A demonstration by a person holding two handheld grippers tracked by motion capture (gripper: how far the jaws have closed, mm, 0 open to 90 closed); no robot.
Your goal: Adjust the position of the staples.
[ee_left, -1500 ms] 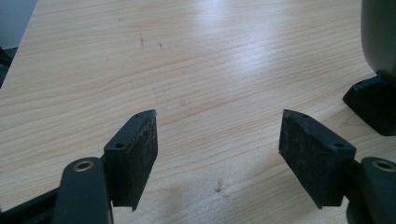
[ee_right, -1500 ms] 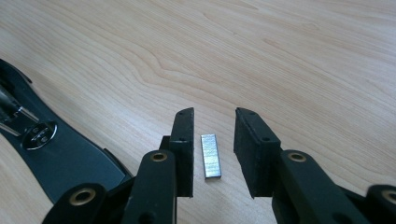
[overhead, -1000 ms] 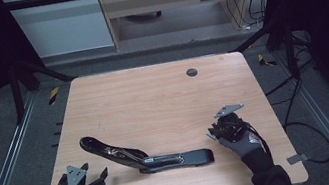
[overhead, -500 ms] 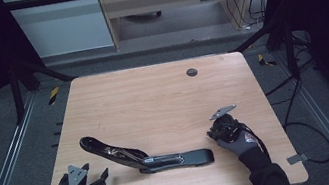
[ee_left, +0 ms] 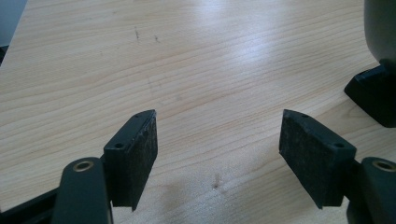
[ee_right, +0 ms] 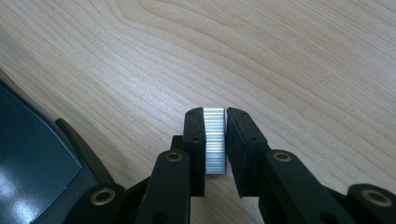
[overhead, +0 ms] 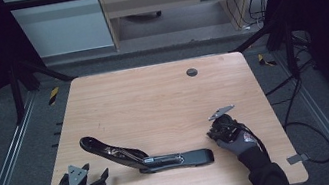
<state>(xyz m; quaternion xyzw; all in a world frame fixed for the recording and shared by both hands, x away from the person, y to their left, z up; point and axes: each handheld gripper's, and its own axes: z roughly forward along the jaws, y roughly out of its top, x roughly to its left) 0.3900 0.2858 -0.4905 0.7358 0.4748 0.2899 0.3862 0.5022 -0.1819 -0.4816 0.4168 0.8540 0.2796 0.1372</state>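
A long black stapler (overhead: 148, 158) lies swung open on the wooden table (overhead: 153, 99), its arm raised to the left. Just right of the stapler's base end is my right gripper (overhead: 214, 136). In the right gripper view its jaws have just been closing and are pressed on a silver strip of staples (ee_right: 215, 140), held at my right gripper (ee_right: 215, 126) above the wood, with the stapler's dark body (ee_right: 32, 163) at the left. My left gripper (overhead: 101, 178) rests at the front left corner. Its pads stand wide apart around my left gripper (ee_left: 217, 135), and bare wood lies between them.
A round dark grommet (overhead: 191, 72) sits in the table's far side. Part of the stapler (ee_left: 373, 93) rises at the right edge of the left gripper view. Metal rails and cables run along both sides of the table.
My right hand has edged slightly towards the table's front, beside the stapler's end. The left hand and the stapler have kept still.
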